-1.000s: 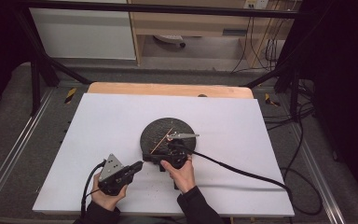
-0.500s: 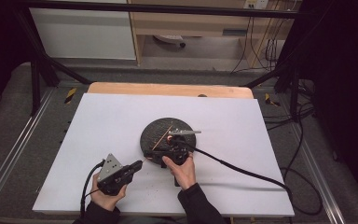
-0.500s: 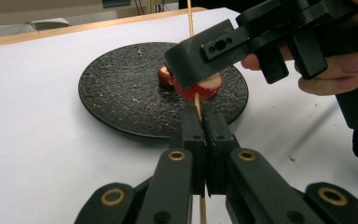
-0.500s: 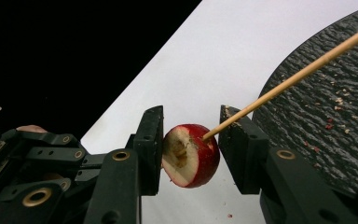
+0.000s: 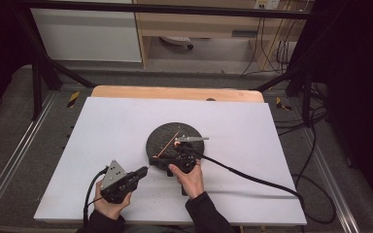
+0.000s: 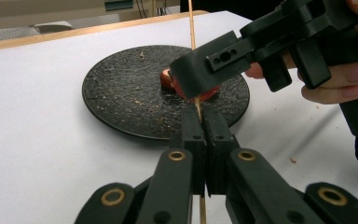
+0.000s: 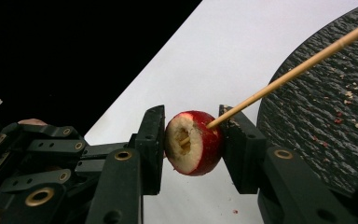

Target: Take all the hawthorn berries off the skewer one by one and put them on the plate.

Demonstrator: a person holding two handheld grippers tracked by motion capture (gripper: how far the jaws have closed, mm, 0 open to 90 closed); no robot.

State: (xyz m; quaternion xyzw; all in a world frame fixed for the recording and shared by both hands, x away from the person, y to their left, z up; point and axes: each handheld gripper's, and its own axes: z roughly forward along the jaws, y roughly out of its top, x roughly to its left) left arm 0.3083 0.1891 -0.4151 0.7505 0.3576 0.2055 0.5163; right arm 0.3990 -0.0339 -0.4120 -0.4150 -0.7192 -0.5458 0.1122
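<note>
Two grippers engaged: my right gripper (image 7: pixel 191 142) clamps the red fruit piece (image 7: pixel 195 143); my left gripper (image 6: pixel 204 122), at seven o'clock of the black plate (image 5: pixel 162 136), pinches the wooden skewer (image 7: pixel 298 68) piercing it.

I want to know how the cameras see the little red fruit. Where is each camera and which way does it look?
High view: sits above the table, looks forward and down on the round black plate; both hands and forearms enter from below.
Left gripper view: rides the left gripper, looks across the plate; its shut jaws pinch the thin wooden skewer.
Right gripper view: rides the right gripper, looks along its jaws at the cut red fruit piece.
Shared: both gripper views show skewer, fruit and plate.
</note>
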